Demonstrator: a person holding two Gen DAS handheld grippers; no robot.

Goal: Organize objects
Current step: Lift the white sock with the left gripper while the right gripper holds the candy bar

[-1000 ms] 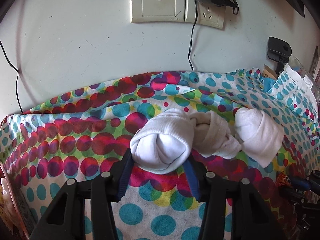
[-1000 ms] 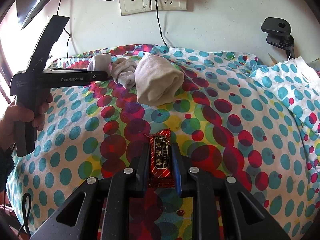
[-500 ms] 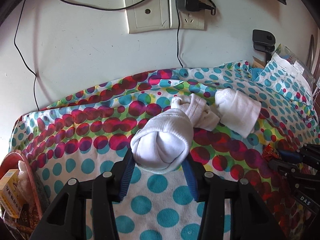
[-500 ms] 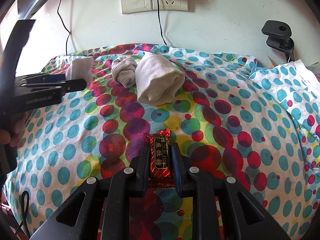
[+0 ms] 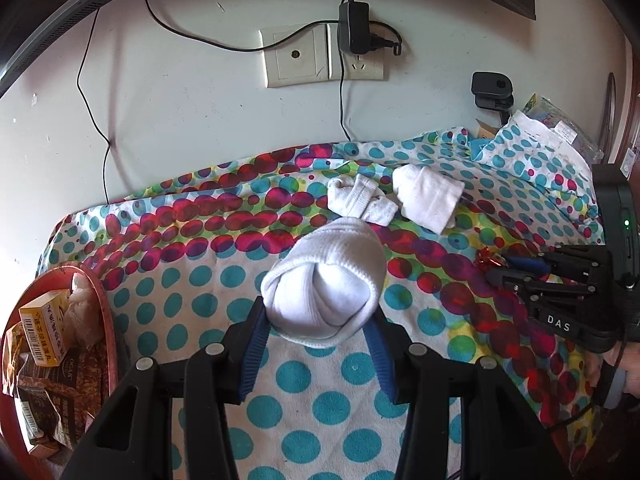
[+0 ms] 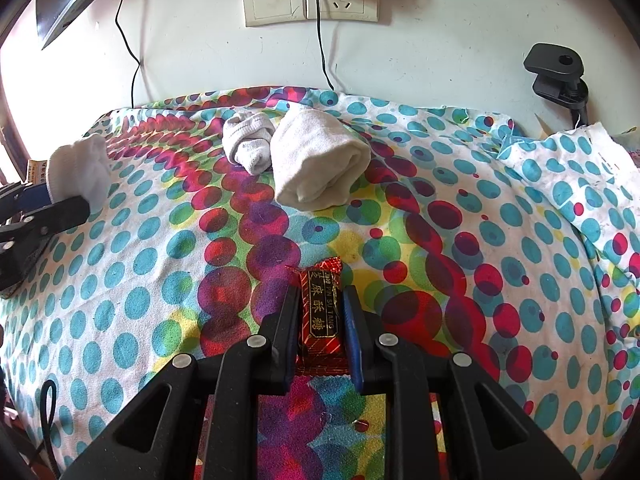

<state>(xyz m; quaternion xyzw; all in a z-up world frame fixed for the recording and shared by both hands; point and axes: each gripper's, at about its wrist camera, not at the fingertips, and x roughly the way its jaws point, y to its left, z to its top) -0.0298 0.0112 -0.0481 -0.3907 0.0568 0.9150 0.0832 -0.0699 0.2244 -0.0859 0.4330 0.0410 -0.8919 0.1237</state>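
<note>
You clamped the left gripper (image 5: 320,312) on the rolled sock (image 5: 324,280) and the right gripper (image 6: 320,320) on the red candy (image 6: 321,312), apparently to sort each elsewhere.

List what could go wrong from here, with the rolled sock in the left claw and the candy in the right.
1. The rolled sock bulges well past the left claw, gripped only at its near end; it may slip out or unroll.
2. The red basket already holds boxes, so a dropped sock could roll off.
3. The right claw pinches the slick-looking candy wrapper by its edges; it might slide free.
</note>
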